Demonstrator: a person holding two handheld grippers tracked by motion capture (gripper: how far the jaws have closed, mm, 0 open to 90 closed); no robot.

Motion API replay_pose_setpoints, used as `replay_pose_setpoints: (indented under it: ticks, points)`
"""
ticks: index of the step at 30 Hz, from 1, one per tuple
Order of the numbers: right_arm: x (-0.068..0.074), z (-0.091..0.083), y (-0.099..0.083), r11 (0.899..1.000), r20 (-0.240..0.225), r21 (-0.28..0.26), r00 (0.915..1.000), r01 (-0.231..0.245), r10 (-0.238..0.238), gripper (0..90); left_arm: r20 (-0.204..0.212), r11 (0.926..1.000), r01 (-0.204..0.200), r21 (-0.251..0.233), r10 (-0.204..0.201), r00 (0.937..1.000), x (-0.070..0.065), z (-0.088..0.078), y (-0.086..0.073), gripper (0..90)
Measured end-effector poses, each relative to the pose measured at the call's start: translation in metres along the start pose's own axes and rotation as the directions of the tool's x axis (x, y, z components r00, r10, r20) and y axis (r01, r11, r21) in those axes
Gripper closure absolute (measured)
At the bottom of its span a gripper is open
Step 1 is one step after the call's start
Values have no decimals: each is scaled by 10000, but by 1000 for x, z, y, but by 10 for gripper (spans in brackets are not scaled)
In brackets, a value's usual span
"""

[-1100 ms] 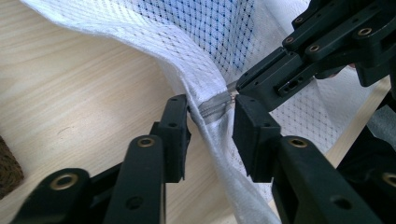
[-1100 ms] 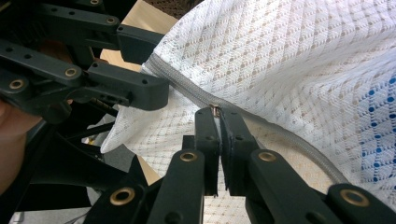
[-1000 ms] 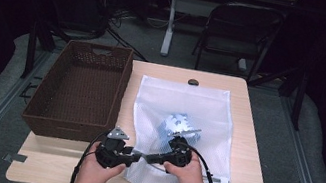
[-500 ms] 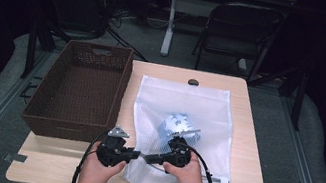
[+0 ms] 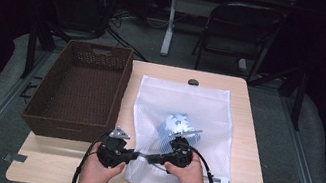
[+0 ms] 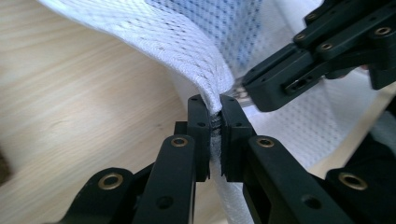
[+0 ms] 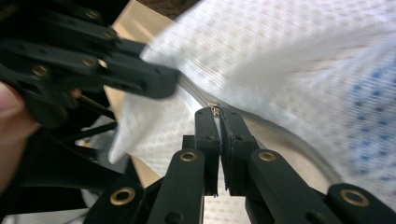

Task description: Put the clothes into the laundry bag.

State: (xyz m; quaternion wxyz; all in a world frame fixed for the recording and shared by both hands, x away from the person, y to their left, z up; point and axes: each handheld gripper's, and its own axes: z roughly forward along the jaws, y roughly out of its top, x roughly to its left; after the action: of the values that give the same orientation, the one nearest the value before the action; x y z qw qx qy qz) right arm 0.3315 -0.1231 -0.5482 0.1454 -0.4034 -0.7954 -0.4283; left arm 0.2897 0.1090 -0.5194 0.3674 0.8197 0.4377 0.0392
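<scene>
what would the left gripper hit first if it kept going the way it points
Likely the right gripper. The left gripper, shut on a fold of the white mesh bag, points at those black jaws just beyond the fold; the gap is hard to judge.

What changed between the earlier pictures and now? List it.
The left gripper has just been closing and now pinches the near edge of the white mesh laundry bag. The right gripper stays shut on the zipper pull. Both hands, the bag, the brown basket and the table kept their places.
</scene>
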Motion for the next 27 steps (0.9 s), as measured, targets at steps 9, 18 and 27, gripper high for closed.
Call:
replay_pose_setpoints:
  ticks: [9,18,27]
  points:
    - [-10,-12,-7,9995,402,56,9987,-303,300,863,-530,9997,-123,191,133,9985,2,-1,-2,852]
    - [-12,-20,-7,9985,745,404,9966,-379,348,863,-574,9990,-247,382,268,9980,1,1,-2,852]
    - [-15,-28,-4,9939,780,869,9951,-677,610,863,-621,9991,-82,407,107,9980,3,-2,-3,852]
